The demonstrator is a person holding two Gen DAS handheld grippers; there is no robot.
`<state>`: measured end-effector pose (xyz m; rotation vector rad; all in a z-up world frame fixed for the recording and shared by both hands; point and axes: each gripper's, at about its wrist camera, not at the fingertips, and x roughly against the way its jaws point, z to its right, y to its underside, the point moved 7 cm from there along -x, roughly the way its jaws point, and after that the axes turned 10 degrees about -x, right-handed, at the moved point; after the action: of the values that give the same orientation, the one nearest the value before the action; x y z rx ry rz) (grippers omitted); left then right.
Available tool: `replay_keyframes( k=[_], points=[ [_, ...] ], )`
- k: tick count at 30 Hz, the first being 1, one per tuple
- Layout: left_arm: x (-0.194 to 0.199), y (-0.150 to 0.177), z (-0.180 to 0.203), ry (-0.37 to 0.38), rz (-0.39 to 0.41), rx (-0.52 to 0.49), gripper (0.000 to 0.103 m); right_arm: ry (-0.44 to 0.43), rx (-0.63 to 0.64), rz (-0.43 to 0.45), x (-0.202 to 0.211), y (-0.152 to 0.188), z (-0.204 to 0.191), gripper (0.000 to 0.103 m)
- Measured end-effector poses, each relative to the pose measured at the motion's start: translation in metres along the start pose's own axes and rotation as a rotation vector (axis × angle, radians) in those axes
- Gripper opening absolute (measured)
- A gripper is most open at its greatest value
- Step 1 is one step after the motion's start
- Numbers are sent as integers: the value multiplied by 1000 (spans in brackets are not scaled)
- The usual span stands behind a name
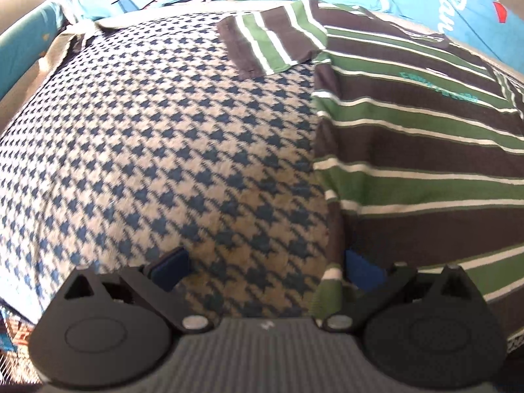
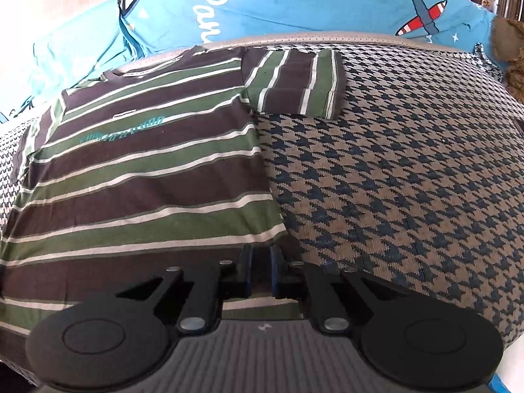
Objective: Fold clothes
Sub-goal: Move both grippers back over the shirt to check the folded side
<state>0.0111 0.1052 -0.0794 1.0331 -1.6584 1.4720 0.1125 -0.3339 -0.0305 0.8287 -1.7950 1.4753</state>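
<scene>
On the houndstooth cover (image 2: 409,170), the right hand-held gripper (image 2: 261,273) pinches the striped shirt's (image 2: 140,163) hem, while the left hand-held gripper (image 1: 267,270) gapes wide, holding nothing.

Matt striped knit shirt (image 2: 144,163) on coarse woven houndstooth cover (image 2: 409,180)

- Domestic setting, most likely a bedroom or child's room.
- Houndstooth woven cover (image 2: 409,170) spread as the working surface, soft and rounded underneath.
- Bright blue bedding (image 2: 294,9) behind, printed with aeroplane (image 2: 422,16), script lettering and stars.
- Striped T-shirt (image 2: 140,163) laid flat on the cover.
- Brown plush item (image 2: 511,52) at far right edge, identity unclear.
</scene>
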Motion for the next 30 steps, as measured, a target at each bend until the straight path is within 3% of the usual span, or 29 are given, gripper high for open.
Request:
replay_keyframes(
  k=[6, 9, 13, 15, 18, 27, 30],
  points=[
    [10, 0, 2, -28, 40, -1, 103, -15, 13, 84, 17, -1, -5, 15],
    [12, 2, 10, -11, 44, -22, 103, -87, 19, 105, 27, 3, -15, 15],
    [7, 6, 11, -14, 25, -22, 103, -181, 62, 65, 29, 15, -34, 15],
    [6, 9, 8, -32, 22, -17, 103, -180, 99, 51, 25, 20, -42, 15],
    [4, 11, 3, -39, 12, 2, 103, -90, 97, -8, 12, 25, -36, 15],
    [8, 16, -9, -42, 3, 74, 103, -58, 29, 7, 18, 23, -23, 14],
    [16, 13, -8, -46, 46, 84, 103, -62, 28, 30, 21, 24, -23, 15]
  ],
)
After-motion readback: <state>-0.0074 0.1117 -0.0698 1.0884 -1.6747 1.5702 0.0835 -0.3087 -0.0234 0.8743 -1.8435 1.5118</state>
